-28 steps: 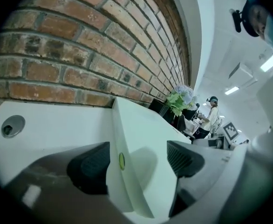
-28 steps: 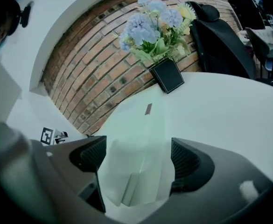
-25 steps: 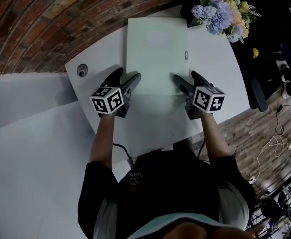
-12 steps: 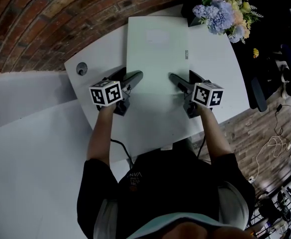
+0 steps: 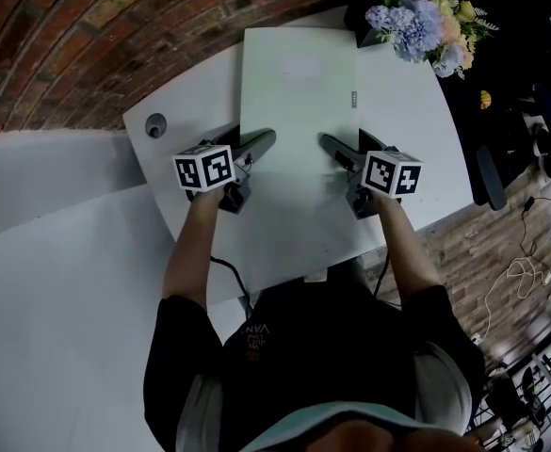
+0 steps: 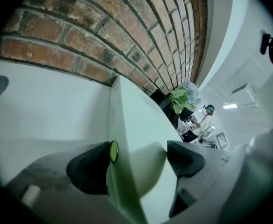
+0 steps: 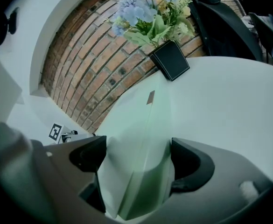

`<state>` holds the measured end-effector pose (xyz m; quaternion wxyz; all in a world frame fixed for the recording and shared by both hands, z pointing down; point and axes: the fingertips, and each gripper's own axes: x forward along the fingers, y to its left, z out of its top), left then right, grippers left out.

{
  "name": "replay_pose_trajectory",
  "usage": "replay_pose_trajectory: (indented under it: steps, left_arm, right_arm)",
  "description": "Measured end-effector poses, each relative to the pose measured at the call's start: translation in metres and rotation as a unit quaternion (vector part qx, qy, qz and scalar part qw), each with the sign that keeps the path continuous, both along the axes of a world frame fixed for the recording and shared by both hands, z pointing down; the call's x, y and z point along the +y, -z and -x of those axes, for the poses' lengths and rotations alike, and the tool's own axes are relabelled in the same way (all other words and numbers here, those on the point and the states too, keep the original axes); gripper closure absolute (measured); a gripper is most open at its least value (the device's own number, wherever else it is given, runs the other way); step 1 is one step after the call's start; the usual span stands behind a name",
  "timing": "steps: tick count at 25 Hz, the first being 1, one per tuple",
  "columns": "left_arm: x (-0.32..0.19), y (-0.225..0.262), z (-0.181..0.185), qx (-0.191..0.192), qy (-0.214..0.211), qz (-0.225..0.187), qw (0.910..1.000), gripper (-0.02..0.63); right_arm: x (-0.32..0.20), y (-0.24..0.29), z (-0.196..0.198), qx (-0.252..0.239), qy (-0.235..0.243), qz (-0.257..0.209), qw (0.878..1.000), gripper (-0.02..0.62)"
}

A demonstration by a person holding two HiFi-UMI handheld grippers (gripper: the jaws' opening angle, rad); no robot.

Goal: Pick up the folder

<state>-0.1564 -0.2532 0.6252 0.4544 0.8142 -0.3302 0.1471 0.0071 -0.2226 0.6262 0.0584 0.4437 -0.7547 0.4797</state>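
The folder (image 5: 299, 92) lies flat on the white table (image 5: 195, 102), its far end towards the brick wall (image 5: 68, 45). The left gripper (image 5: 251, 145) is clamped on its near left edge, and the folder fills the gap between the jaws. The right gripper (image 5: 336, 149) is clamped the same way on the near right edge. Flowers (image 5: 421, 26) stand just beyond the far right corner.

My head view is dim, its corners black. The white surface (image 5: 416, 130) is the brightest part, without glare. Both gripper views bend strongly at the edges; a ceiling lamp (image 6: 229, 106) glows far right in the left one.
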Motion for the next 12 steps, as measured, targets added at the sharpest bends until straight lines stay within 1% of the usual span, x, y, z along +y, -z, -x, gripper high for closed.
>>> replay_pose_trajectory:
  steps: [12]
  left_arm:
    - [0.004, 0.0023, 0.0004, -0.015, 0.015, -0.016, 0.9996, 0.225]
  right_arm:
    - [0.003, 0.0008, 0.0005, 0.016, 0.015, -0.002, 1.0, 0.186]
